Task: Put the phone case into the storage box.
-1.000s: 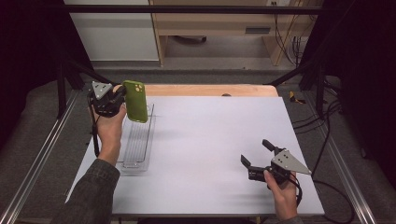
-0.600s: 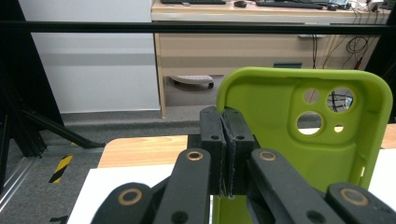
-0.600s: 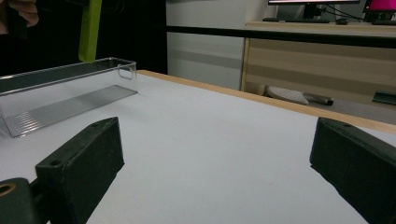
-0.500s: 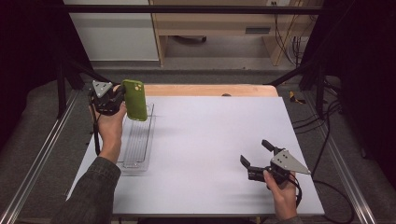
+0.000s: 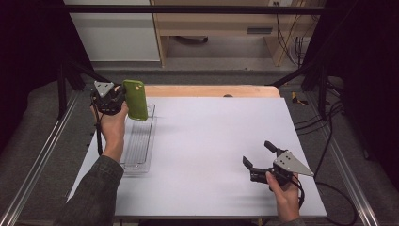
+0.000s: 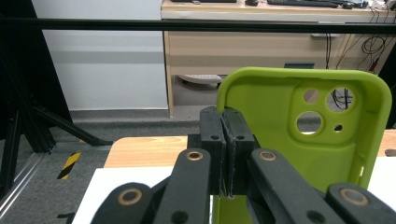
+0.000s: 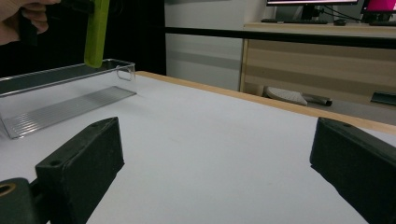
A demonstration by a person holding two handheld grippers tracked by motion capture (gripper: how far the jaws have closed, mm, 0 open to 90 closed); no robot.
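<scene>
A lime-green phone case [image 5: 135, 99] hangs upright in the air over the far end of a clear plastic tray [image 5: 137, 143] at the table's left. My left gripper [image 5: 120, 100] is shut on the case's side edge; in the left gripper view the jaws pinch the case [image 6: 299, 126] wall, with its camera cut-outs facing me. My right gripper [image 5: 256, 154] rests low near the front right of the white table [image 5: 211, 141], open, nothing between its pads [image 7: 84, 163]. In the right gripper view the case [image 7: 95, 32] hangs above the tray [image 7: 60, 98].
A wooden strip [image 5: 207, 91] runs along the table's far edge. Black frame posts [image 5: 66, 80] stand at the left and right. Cables [image 5: 324, 136] trail off the right side. A wooden desk [image 6: 280, 51] stands beyond the table.
The left gripper and the case have shifted slightly left and up over the tray's far end. The right gripper has stayed put.
</scene>
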